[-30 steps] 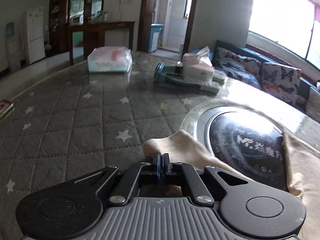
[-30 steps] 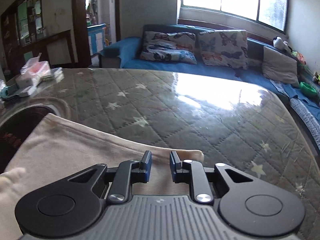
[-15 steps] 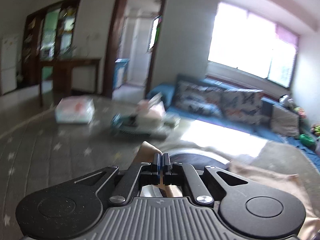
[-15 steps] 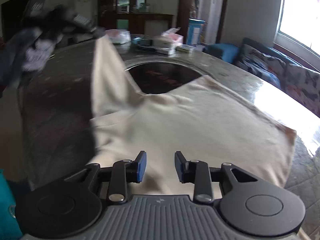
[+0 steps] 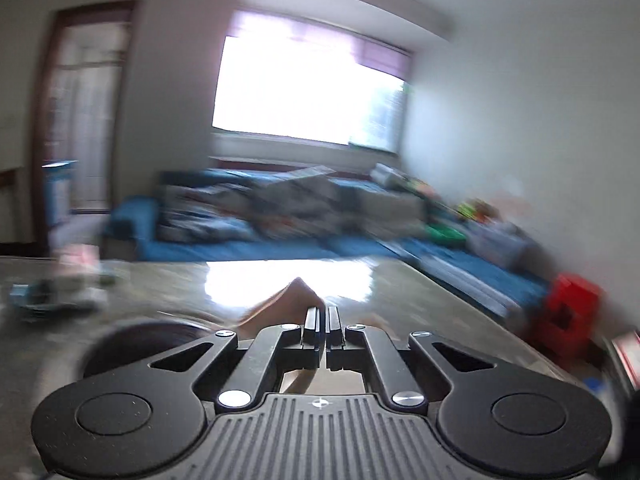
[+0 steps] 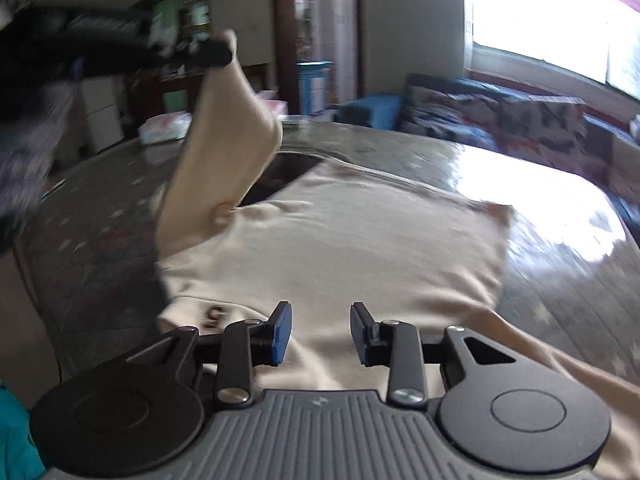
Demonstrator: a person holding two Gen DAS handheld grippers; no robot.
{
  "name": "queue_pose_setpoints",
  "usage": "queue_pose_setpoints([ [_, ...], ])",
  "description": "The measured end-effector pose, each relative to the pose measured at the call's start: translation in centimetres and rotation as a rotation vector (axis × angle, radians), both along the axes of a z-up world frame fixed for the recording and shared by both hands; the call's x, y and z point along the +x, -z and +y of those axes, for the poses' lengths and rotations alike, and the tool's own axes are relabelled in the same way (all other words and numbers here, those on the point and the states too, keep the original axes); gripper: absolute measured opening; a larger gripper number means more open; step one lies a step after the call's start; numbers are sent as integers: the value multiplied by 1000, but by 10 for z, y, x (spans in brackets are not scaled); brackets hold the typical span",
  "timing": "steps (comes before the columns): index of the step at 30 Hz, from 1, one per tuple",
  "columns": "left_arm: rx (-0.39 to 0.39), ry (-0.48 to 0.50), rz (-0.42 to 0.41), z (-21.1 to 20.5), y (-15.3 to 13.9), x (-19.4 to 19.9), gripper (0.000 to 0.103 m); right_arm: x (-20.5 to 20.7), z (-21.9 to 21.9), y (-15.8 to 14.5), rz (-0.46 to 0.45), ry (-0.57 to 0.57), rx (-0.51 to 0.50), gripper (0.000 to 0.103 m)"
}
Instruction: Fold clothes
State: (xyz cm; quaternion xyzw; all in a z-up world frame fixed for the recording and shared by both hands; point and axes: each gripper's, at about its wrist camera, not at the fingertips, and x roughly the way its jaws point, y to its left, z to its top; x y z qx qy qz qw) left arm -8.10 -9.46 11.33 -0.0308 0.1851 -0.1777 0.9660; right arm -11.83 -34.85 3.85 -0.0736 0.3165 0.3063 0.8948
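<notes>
A cream shirt (image 6: 340, 248) lies spread on the grey quilted table (image 6: 100, 248). My left gripper (image 5: 323, 316) is shut on one end of the shirt (image 5: 292, 300) and holds it high above the table; in the right wrist view it shows at the upper left (image 6: 216, 54) with the cloth hanging from it. My right gripper (image 6: 320, 332) is open and empty, just above the near part of the shirt.
A dark round inset (image 6: 292, 164) sits in the table under the shirt's far edge. Tissue packs and boxes (image 6: 164, 128) stand at the table's far side. A blue sofa with cushions (image 6: 500, 116) runs under the window. A red object (image 5: 572, 312) is at the right.
My left gripper has lifted the shirt end up and swung right. My right gripper has let go, opened wider, and turned to look across the shirt.
</notes>
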Motion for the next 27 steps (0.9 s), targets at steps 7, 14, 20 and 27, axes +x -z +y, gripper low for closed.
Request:
queue_pose_setpoints([
  [7, 117, 108, 162, -26, 55, 4, 16, -1, -38, 13, 73, 120, 22, 33],
  [14, 150, -122, 212, 33, 68, 13, 16, 16, -34, 11, 57, 137, 52, 33],
  [20, 148, -237, 280, 62, 83, 38, 27, 35, -26, 10, 46, 147, 72, 32],
  [27, 140, -249, 296, 64, 96, 41, 5, 53, -10, 25, 92, 129, 36, 13],
])
